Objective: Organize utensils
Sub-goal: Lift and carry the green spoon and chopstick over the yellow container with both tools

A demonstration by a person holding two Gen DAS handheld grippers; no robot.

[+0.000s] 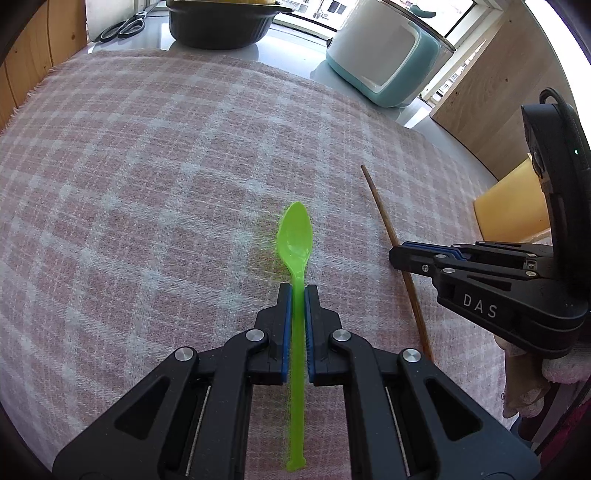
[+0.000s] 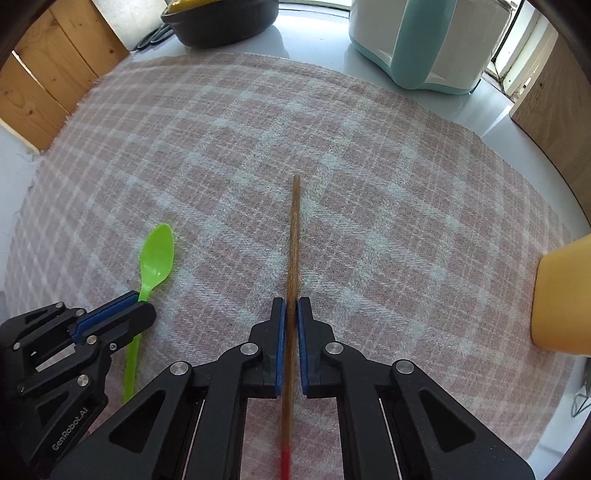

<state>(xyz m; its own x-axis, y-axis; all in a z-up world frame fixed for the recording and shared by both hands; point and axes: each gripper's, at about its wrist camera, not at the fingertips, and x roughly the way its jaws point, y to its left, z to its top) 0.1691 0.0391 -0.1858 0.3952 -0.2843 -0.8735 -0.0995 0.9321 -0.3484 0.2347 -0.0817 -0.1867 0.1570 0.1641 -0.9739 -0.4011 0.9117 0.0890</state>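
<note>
A bright green plastic spoon [image 1: 295,236] lies lengthwise over the pink checked cloth [image 1: 147,184], bowl pointing away. My left gripper [image 1: 298,291] is shut on its handle, the blue pads pressing both sides. The same spoon [image 2: 157,254] and left gripper [image 2: 142,304] show at the lower left of the right wrist view. A brown wooden chopstick [image 2: 293,240] with a red end runs straight away from me. My right gripper [image 2: 291,306] is shut on the chopstick. From the left wrist view the chopstick [image 1: 380,206] and right gripper [image 1: 397,254] sit to the right.
A dark pot [image 1: 221,26] and black scissors [image 1: 122,27] stand at the table's far edge, with a white and teal appliance [image 1: 388,62] at the far right. A yellow container [image 2: 565,295] stands at the cloth's right edge. Wooden panels [image 2: 48,81] flank both sides.
</note>
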